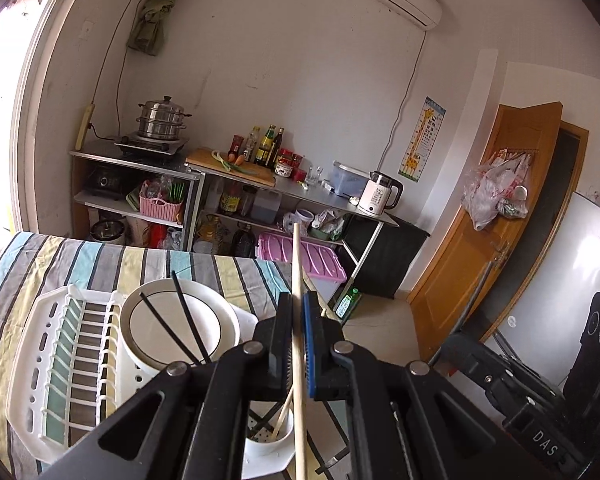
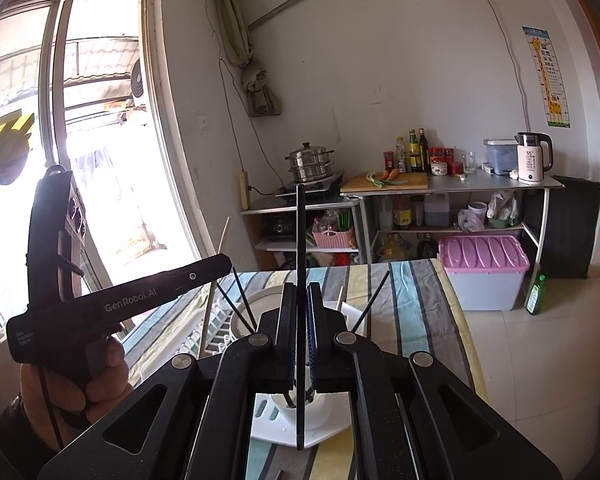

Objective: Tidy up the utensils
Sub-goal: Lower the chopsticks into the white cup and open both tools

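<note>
My left gripper (image 1: 299,312) is shut on a wooden chopstick (image 1: 298,264) that stands upright over the white utensil cup (image 1: 270,442) of the dish rack (image 1: 40,360). Another wooden chopstick (image 1: 282,414) leans in that cup. My right gripper (image 2: 301,300) is shut on a black chopstick (image 2: 300,236), held upright above the same cup (image 2: 300,412). Black chopsticks (image 1: 172,324) lean across a white plate (image 1: 188,320) in the rack. The left gripper's body (image 2: 112,304) and the hand holding it show at the left of the right wrist view.
The rack sits on a table with a striped cloth (image 1: 100,256). Behind are metal shelves with a steamer pot (image 1: 162,120), a cutting board (image 1: 236,168), bottles, a kettle (image 1: 380,196) and a pink-lidded bin (image 2: 482,268). A green bottle (image 2: 536,294) stands on the floor.
</note>
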`<move>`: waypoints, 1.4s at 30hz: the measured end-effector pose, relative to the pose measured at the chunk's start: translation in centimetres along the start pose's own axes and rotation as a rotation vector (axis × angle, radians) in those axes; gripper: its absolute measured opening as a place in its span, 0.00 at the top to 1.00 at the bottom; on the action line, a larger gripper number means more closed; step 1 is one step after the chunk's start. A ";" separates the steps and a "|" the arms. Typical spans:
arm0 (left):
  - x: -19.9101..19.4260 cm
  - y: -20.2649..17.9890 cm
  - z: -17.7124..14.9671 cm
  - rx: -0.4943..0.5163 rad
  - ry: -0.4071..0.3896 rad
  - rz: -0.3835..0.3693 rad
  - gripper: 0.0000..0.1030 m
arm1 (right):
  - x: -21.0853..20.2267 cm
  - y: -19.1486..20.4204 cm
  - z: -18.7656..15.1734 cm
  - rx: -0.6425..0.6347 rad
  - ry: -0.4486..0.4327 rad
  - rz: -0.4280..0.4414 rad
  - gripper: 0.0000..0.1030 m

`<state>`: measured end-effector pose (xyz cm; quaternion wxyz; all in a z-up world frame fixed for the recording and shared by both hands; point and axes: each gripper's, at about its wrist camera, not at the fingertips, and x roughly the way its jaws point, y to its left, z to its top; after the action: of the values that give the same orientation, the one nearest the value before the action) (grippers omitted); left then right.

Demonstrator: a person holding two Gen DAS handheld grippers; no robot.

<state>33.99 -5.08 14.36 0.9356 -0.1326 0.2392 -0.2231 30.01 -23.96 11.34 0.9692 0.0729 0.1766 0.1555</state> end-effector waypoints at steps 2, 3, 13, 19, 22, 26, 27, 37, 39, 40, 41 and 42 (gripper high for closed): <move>1.2 0.3 0.2 0.010 -0.018 0.012 0.94 | 0.6 -0.2 0.4 0.006 -0.010 0.005 0.96; 1.8 0.4 0.2 0.011 -0.026 0.017 0.94 | 0.9 -0.3 0.6 0.006 -0.014 0.005 0.96; 5.0 1.2 -0.8 0.036 -0.064 0.008 0.94 | 4.5 -1.2 1.1 0.020 -0.008 0.025 0.96; 5.9 1.4 -2.3 0.073 -0.078 0.021 0.94 | 6.0 -1.7 -0.2 0.034 0.031 0.024 0.96; 6.4 1.5 -3.0 0.095 -0.075 0.035 0.94 | 6.2 -1.9 -0.7 0.044 0.043 0.024 0.96; 6.6 1.1 -3.7 0.124 -0.088 0.047 0.94 | 6.1 -2.1 -0.9 0.047 0.051 0.022 0.96; 6.7 1.0 -3.8 0.135 -0.087 0.052 0.94 | 6.1 -2.1 -0.8 0.048 0.050 0.022 0.96; 6.3 0.0 -1.8 0.142 -0.149 0.042 0.94 | 6.1 -2.5 -0.7 0.046 0.055 0.023 0.96; 6.8 -0.1 -2.4 0.157 -0.138 0.055 0.94 | 6.2 -2.5 -0.8 0.050 0.060 0.025 0.96; 7.2 0.1 -2.9 0.165 -0.131 0.067 0.94 | 6.2 -2.5 -0.8 0.052 0.060 0.026 0.96; 7.5 0.2 -3.3 0.166 -0.122 0.071 0.94 | 6.2 -2.4 -0.9 0.052 0.060 0.026 0.96; 7.8 0.5 -3.7 0.161 -0.111 0.073 0.94 | 6.2 -2.4 -0.9 0.051 0.061 0.026 0.96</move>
<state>38.42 -8.94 8.00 0.9625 -0.0602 0.1730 -0.1999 35.89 -24.10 8.06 0.9590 0.0954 0.2090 0.1658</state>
